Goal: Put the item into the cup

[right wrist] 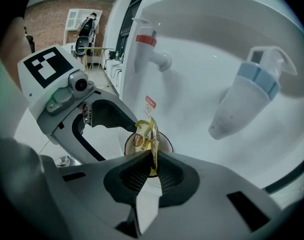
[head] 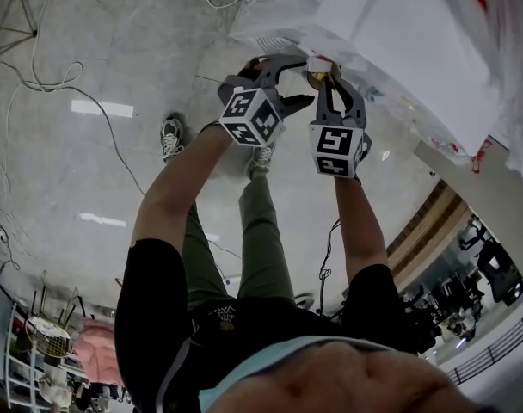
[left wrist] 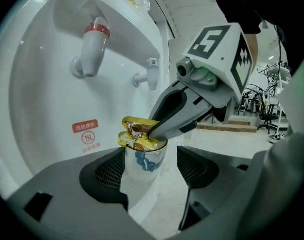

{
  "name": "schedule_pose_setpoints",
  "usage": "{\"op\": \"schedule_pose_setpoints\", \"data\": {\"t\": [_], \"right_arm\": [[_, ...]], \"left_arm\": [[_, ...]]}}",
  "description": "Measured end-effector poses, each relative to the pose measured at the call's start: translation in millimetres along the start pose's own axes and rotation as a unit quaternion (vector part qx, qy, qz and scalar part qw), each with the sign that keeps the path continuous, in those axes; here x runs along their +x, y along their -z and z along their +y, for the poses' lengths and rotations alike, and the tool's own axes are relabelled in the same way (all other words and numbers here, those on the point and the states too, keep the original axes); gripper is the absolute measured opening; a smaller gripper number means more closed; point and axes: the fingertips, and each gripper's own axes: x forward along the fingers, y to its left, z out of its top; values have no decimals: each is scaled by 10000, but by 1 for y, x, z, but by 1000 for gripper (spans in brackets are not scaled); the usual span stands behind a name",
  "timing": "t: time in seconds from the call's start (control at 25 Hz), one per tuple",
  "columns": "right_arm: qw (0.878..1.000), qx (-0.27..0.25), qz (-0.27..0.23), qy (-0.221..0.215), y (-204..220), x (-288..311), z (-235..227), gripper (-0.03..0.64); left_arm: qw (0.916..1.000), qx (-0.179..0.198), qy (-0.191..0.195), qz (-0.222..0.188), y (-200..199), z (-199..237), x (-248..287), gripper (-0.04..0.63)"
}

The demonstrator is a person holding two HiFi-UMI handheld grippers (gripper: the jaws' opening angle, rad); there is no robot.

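Note:
A white paper cup with a blue print (left wrist: 144, 164) sits between the jaws of my left gripper (left wrist: 151, 166), its left side against the left pad, in front of a water dispenser. My right gripper (right wrist: 153, 156) is shut on a flat yellow snack packet (right wrist: 146, 136). It holds the packet on edge, with the lower end inside the cup's mouth (right wrist: 164, 143). From the left gripper view the right gripper (left wrist: 154, 131) comes in from the upper right and the crumpled packet (left wrist: 137, 134) sticks out above the rim. In the head view both grippers meet at the cup (head: 318, 70).
The white dispenser front (left wrist: 47, 99) stands just behind the cup, with a red-collared tap (left wrist: 94, 46) and a blue tap (right wrist: 247, 94) above it and a red warning label (left wrist: 85, 127). Cables (head: 38, 67) run across the grey floor below.

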Motion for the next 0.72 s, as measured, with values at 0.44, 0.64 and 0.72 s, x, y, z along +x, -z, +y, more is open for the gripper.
{"op": "schedule_pose_setpoints", "data": {"t": [0.44, 0.64, 0.72], "right_arm": [[9992, -261, 261, -142, 4, 13, -4, 57], [9979, -457, 431, -186, 4, 17, -1, 57], [9975, -504, 468, -179, 4, 19, -1, 57]], "left_arm": [[9998, -2, 125, -128, 0, -1, -3, 327], [9995, 13, 260, -195, 0, -1, -4, 327], [9992, -5, 327, -218, 1, -1, -5, 328]]}}
